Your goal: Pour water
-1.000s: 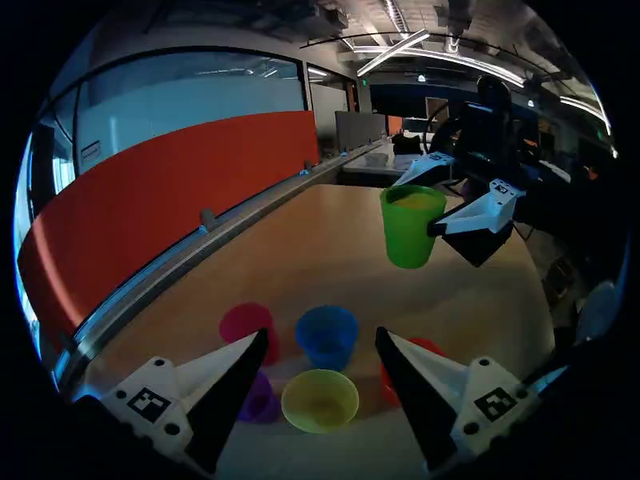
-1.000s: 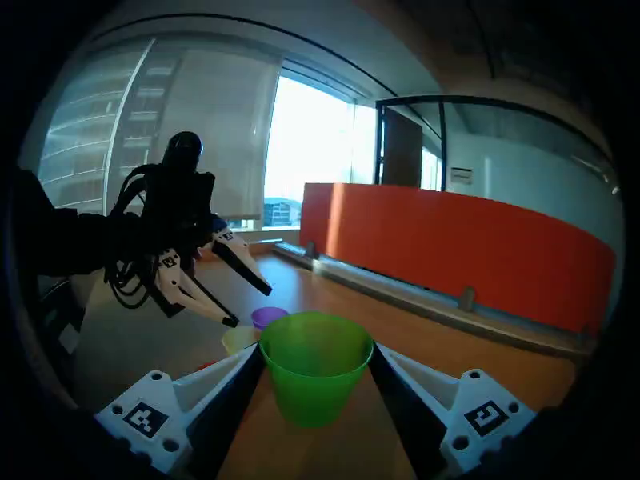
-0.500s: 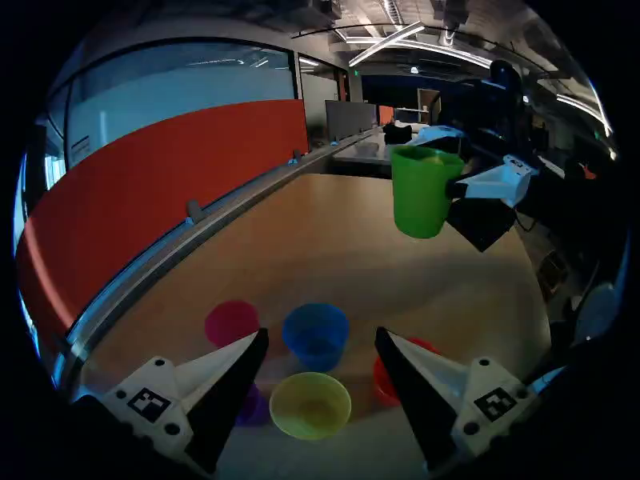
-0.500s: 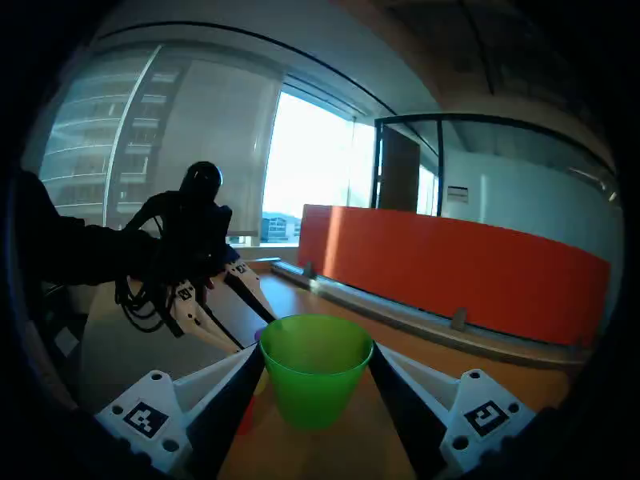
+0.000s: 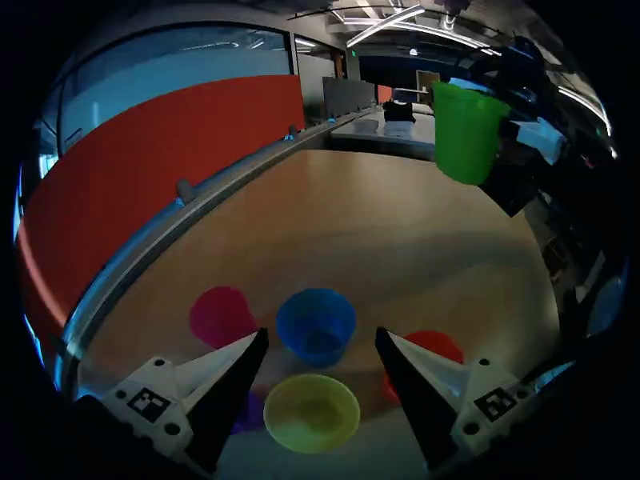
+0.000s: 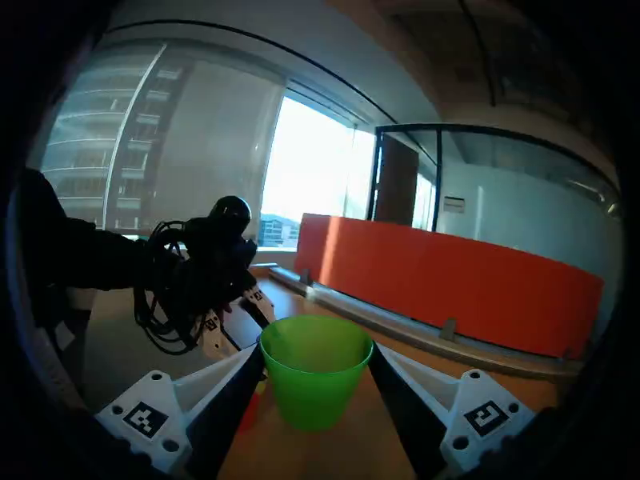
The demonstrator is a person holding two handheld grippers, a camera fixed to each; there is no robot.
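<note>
- The green cup is clamped between both fingers of the right hand-held gripper, low in the centre of the right gripper view. It sits upright with its rim level.
- In the left gripper view, the same cup has climbed over the last second from the middle right of the frame to the upper right. It now hangs high above the desk, well apart from everything on it.
- Its tilt has not changed during that rise, so pouring has not begun; this reads as the lift-and-carry step.
- I cannot tell whether there is water inside. The interior looks plain green, with no clear water line.
- The left hand-held gripper is open and empty, its fingers spread at the bottom of the left gripper view.
- The cups on the desk have slid lower and nearer in that frame. The blue cup lies between the fingertips, and the yellow cup is at the bottom centre.
- The pink cup is to the left and the red cup to the right. A purple cup is mostly hidden behind the left finger.
- Judging ahead, the green cup must come back over one of these cups before tipping. Which one is meant I cannot tell.
</note>
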